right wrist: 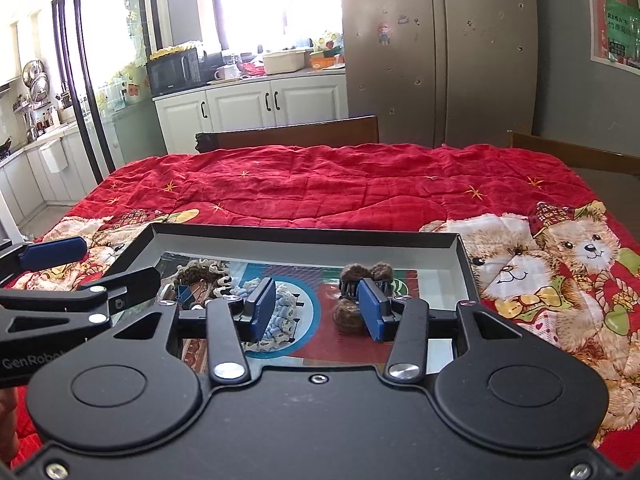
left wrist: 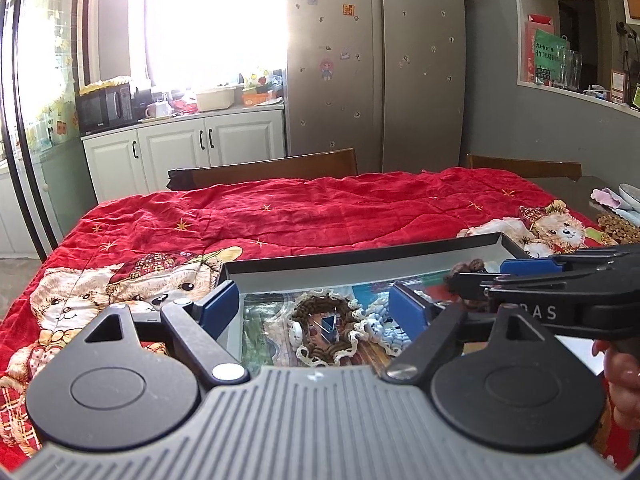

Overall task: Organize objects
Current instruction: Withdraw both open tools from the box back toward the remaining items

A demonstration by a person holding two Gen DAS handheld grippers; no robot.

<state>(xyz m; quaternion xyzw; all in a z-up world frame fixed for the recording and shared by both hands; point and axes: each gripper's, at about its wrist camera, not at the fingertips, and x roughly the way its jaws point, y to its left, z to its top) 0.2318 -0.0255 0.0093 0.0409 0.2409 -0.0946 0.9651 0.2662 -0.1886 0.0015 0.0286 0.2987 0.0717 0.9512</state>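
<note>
A shallow black box (right wrist: pixel 304 236) with pale inner walls lies open on a red bear-print quilt (right wrist: pixel 320 184), its floor lined with a colourful printed sheet. Three hair accessories rest inside. A brown crocheted scrunchie (left wrist: pixel 320 328) edged in cream lace lies flat at the left. Just beside it, near the middle, sits a pale blue knitted scrunchie (right wrist: pixel 280 312) with cream trim. Apart from both, toward the right, a fuzzy brown claw clip (right wrist: pixel 358 292) stands with its dark teeth showing.

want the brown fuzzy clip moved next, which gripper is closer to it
Right. The right gripper hangs just above the brown clip, pad beside it; the left gripper is over the brown scrunchie, further left.
</note>
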